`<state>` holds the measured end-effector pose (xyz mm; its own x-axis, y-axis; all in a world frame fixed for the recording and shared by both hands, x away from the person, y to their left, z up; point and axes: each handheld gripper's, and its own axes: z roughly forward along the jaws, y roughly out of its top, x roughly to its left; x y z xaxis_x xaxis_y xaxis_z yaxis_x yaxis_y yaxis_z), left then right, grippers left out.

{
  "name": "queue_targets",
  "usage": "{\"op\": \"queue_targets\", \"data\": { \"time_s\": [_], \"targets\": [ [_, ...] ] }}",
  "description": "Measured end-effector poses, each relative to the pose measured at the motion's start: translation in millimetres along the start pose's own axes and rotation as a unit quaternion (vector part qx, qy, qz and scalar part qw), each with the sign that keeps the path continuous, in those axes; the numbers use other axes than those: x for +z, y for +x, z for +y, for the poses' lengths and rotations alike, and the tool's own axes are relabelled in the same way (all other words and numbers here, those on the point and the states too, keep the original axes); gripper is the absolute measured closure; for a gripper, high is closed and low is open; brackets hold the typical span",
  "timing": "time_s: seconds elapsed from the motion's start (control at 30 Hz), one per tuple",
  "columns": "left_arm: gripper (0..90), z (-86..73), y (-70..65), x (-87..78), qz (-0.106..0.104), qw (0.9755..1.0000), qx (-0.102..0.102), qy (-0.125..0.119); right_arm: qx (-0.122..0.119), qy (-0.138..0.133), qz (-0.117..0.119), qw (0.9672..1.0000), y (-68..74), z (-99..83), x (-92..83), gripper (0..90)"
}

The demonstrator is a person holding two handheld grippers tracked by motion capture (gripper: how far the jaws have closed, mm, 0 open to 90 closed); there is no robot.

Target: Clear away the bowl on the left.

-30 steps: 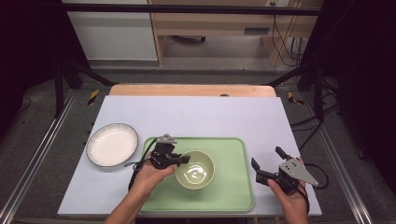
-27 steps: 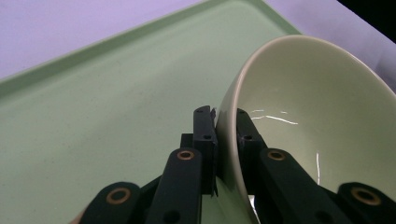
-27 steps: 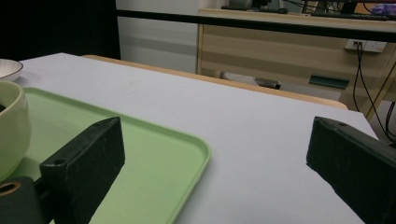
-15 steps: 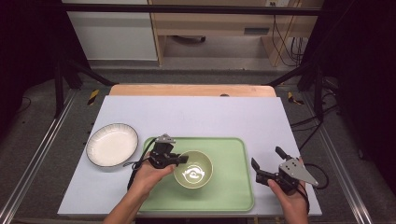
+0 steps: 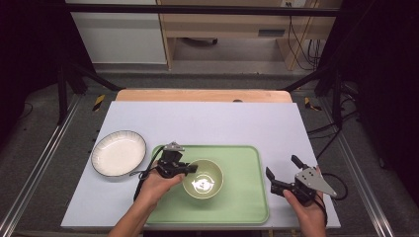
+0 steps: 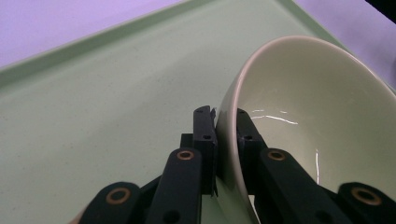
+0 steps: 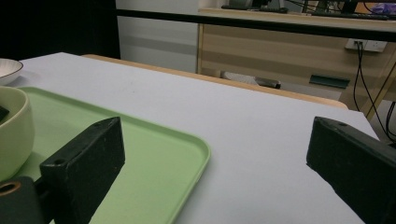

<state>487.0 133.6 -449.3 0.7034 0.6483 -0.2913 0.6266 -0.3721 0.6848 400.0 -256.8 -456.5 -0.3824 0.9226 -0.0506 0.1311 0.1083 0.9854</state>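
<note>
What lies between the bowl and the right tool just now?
In the high view, just bare green tray floor, then its right rim, separates the bowl from the open right tool; nothing else sits there.

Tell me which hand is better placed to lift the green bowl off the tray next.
Left. The left gripper is already shut on the green bowl, one jaw inside the rim and one outside. The right gripper sits open beside the tray, off the bowl.

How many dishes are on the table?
2: a green bowl on the green tray, its rim pinched by the left tongs, and a white plate left of the tray.
</note>
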Motion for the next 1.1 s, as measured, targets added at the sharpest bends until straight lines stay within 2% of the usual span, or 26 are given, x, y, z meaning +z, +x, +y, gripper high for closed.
{"op": "queue_targets", "data": {
  "time_s": [1.1],
  "targets": [
    [82.5,-3.0,10.0,-0.3,-0.010,0.9996,-0.024,0.007,-0.001,0.001,0.002,1.0000,0.5,-0.3,0.4,4.6]
  ]
}}
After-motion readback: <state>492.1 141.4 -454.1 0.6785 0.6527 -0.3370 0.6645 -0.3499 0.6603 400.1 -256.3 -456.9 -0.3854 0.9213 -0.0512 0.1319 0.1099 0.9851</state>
